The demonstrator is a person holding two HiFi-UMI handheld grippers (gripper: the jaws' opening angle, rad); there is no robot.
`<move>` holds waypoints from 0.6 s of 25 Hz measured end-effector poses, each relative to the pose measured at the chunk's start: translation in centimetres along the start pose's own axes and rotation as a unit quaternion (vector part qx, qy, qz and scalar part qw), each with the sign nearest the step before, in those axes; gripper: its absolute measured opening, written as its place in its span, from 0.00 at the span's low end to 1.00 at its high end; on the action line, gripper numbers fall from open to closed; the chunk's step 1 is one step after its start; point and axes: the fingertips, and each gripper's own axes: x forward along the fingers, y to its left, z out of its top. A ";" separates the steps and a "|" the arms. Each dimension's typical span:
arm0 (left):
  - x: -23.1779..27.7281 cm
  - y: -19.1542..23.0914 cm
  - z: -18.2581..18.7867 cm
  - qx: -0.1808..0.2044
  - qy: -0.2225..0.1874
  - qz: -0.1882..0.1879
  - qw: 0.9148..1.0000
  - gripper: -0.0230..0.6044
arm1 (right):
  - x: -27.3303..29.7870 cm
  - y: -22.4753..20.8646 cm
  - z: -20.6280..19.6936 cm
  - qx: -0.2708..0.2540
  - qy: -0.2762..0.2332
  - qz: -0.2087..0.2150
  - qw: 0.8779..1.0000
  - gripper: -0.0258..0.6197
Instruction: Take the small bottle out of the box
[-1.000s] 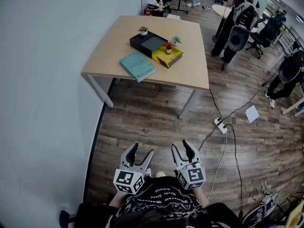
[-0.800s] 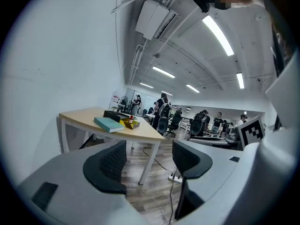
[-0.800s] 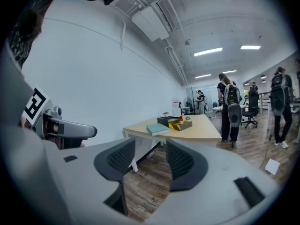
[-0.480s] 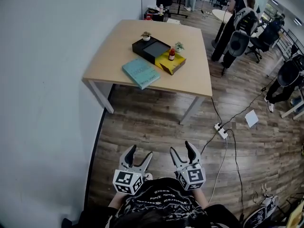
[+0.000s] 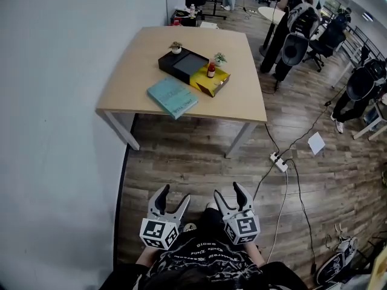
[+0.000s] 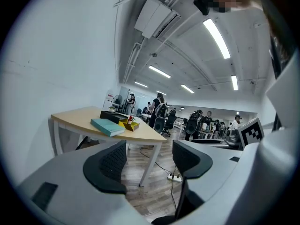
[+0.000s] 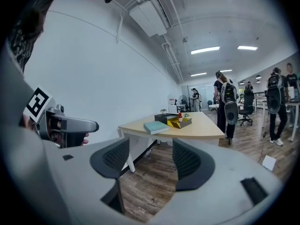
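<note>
A small bottle point(image 5: 211, 71) with a red cap stands in the yellow box point(image 5: 211, 80) on a wooden table point(image 5: 139, 83) far ahead of me. The same bottle point(image 6: 130, 119) point(image 7: 180, 118) shows small in both gripper views, upright in the yellow box point(image 6: 129, 124) point(image 7: 180, 122). My left gripper point(image 5: 171, 197) and right gripper point(image 5: 230, 194) are held low and close to my body, over the floor and well short of the table. Both stand open with nothing between their jaws.
A black box point(image 5: 183, 64) and a teal book point(image 5: 172, 96) lie beside the yellow box, with two small potted plants point(image 5: 176, 46). A white wall point(image 5: 54, 101) runs along the left. A power strip point(image 5: 277, 161) and cables lie on the wood floor. People and office chairs point(image 5: 293, 47) stand beyond the table.
Both grippers' jaws have spread a little wider. The view has shifted slightly, so the table sits a bit further left and up in the head view.
</note>
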 end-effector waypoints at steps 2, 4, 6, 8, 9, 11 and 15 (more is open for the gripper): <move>0.9 0.4 0.2 0.001 0.001 -0.006 1.000 0.54 | 0.7 -0.3 -0.1 0.003 0.002 0.001 1.000 0.50; 2.2 0.7 0.1 -0.001 0.003 -0.013 1.000 0.54 | 1.7 -0.7 -0.3 0.003 0.007 0.010 1.000 0.50; 3.8 0.8 0.1 -0.003 0.004 -0.019 1.000 0.54 | 3.1 -1.3 -0.5 0.001 0.014 0.021 1.000 0.50; 5.4 0.9 0.2 -0.003 0.003 -0.023 1.000 0.54 | 4.8 -2.2 -0.4 -0.003 0.017 0.026 1.000 0.50; 6.2 1.0 0.3 -0.002 0.003 -0.021 1.000 0.54 | 5.6 -2.7 -0.3 -0.005 0.017 0.029 0.999 0.50; 8.0 1.3 0.5 0.005 0.005 -0.012 1.000 0.54 | 7.4 -3.9 0.2 -0.008 0.015 0.033 0.999 0.50; 11.6 2.0 1.7 0.009 0.008 0.013 1.000 0.54 | 10.8 -7.0 1.8 -0.013 0.012 0.047 0.999 0.50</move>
